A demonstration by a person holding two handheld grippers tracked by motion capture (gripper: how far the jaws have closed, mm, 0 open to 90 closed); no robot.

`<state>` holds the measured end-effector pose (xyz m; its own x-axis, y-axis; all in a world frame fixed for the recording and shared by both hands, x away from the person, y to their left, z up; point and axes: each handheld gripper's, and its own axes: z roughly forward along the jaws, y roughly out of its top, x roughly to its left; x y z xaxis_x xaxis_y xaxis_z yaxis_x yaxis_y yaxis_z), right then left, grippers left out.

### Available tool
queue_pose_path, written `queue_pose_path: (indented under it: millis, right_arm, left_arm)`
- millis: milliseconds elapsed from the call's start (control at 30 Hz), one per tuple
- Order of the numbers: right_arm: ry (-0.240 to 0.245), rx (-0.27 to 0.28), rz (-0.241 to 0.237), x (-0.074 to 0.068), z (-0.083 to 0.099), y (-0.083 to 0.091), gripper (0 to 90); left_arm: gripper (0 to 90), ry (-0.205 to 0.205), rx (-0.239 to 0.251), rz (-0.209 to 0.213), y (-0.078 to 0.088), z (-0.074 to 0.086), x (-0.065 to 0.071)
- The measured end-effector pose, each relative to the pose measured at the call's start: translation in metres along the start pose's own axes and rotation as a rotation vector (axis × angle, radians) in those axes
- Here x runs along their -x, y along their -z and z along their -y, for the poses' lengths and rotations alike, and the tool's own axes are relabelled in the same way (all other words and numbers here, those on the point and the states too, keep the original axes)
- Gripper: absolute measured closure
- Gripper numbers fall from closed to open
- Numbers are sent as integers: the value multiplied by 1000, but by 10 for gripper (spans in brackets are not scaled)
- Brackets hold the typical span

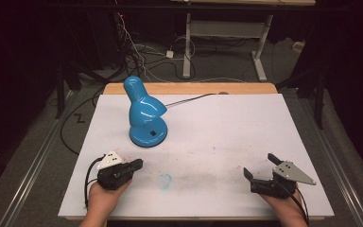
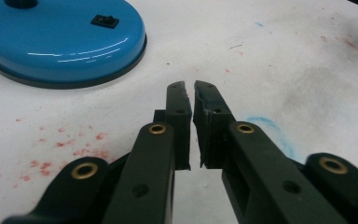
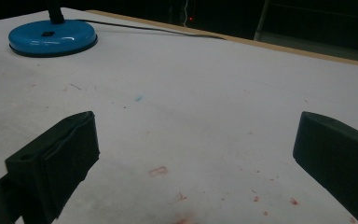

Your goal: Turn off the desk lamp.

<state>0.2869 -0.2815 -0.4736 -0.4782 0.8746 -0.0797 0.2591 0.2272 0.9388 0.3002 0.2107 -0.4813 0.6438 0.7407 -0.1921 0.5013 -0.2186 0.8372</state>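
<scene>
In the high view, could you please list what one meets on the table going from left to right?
Left claw, shut and empty → blue desk lamp → faint blue scribble on the white table cover → right claw, open and empty.

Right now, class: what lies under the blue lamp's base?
The lamp base stands on the white table cover, with a dark rim at its bottom edge. Whatever lies directly beneath it is covered.
</scene>
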Motion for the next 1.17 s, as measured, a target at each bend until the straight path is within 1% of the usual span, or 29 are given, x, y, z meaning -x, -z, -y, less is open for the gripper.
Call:
queue_pose_path:
  millis: [100,167,267,367,467,533,600,633,733,800,867,933,1033,1167]
  right_arm:
    - [-2,4,1,1,-1,1,9]
    - [-1,6,3,1,0,2,9]
    - [-1,5,5,2,0,2,9]
    - [-2,3,5,2,0,2,9]
    - [0,2,5,2,0,1,9]
    - [-1,0,5,1,0,1,9]
    - [-1,-1,4,1,1,1,9]
    - [0,-2,4,1,1,1,9]
    - [3,-1,4,1,0,2,9]
    - [3,1,4,1,0,2,9]
    - [3,3,3,1,0,3,9]
    - [4,0,1,2,1,2,9]
    - [-1,-5,1,3,2,1,9]
    - [1,-2,1,3,2,1,9]
  left_arm:
    - [749,-17,-7,12,-1,0,1]
    - [681,-26,-4,18,-2,-1,2]
    - [551,-36,-7,23,-2,-2,2]
    - [427,-59,-1,4,-1,-1,3]
    - [323,-45,-4,16,-2,-1,1]
    - [257,-46,-16,15,-2,-1,1]
    - [137,-41,-28,13,-4,-2,1]
    - [117,-42,-29,19,-4,-2,1]
    - [0,-49,-6,16,-2,-3,2]
    - [0,-60,32,7,1,-4,3]
    - [0,-69,55,14,4,-6,4]
    - [0,-75,49,12,3,-6,4]
    - [0,-72,36,7,1,-6,3]
    - [0,-69,33,3,0,-6,3]
